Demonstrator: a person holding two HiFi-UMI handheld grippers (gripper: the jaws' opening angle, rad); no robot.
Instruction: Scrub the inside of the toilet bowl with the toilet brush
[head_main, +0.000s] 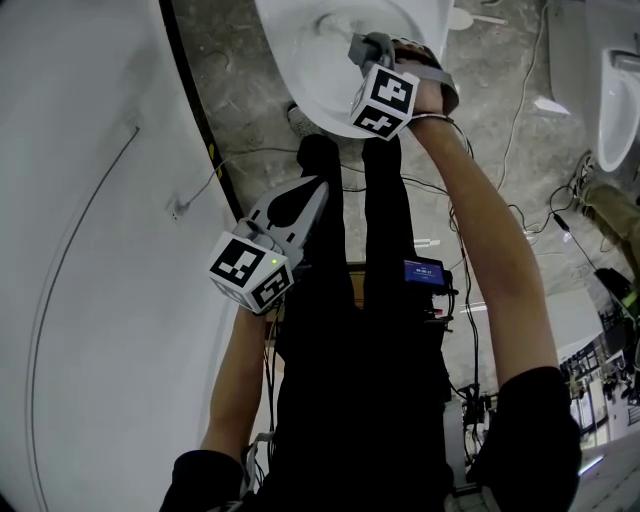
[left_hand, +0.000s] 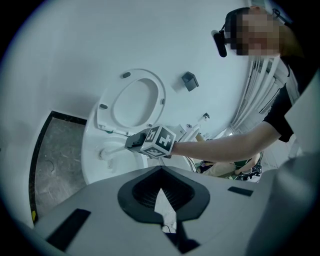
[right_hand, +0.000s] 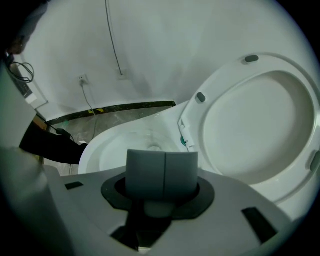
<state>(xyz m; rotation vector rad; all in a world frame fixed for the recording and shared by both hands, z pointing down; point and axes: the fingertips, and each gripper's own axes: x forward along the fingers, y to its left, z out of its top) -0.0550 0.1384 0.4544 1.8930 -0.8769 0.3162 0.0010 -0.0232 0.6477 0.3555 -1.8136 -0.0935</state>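
Right tool (head_main: 372, 45): pads pressed flush together in the right gripper view (right_hand: 162, 175), one seam down the middle, clamped on the toilet brush (left_hand: 114, 149). A pale round stub shows just under the pads. In the left gripper view this tool (left_hand: 134, 142) sits over the bowl, and the white brush handle runs out of it toward 9 o'clock, down inside the toilet bowl (left_hand: 92, 160). The brush head is too small to make out.

Left tool (head_main: 318, 190): tips closed to a point, nothing pinched. In its own view (left_hand: 161, 190) only a thin pale wedge shows in the dark ribbed opening. In the head view it hangs at about 9 o'clock, beside the person's black trouser leg (head_main: 385, 300), well apart from the bowl.

The toilet bowl (head_main: 300, 60) sits at 12 o'clock in the head view, with the right tool just over its rim. In the right gripper view the bowl (right_hand: 100, 150) lies straight ahead of the pads. The seat (right_hand: 225, 77) is tipped up at 2 o'clock, underside bumpers facing the camera.

Around it:
- grey concrete floor (head_main: 250, 110), with loose cables (head_main: 520, 110) toward 2 o'clock
- white curved wall panel (head_main: 90, 250) filling the 9 o'clock side
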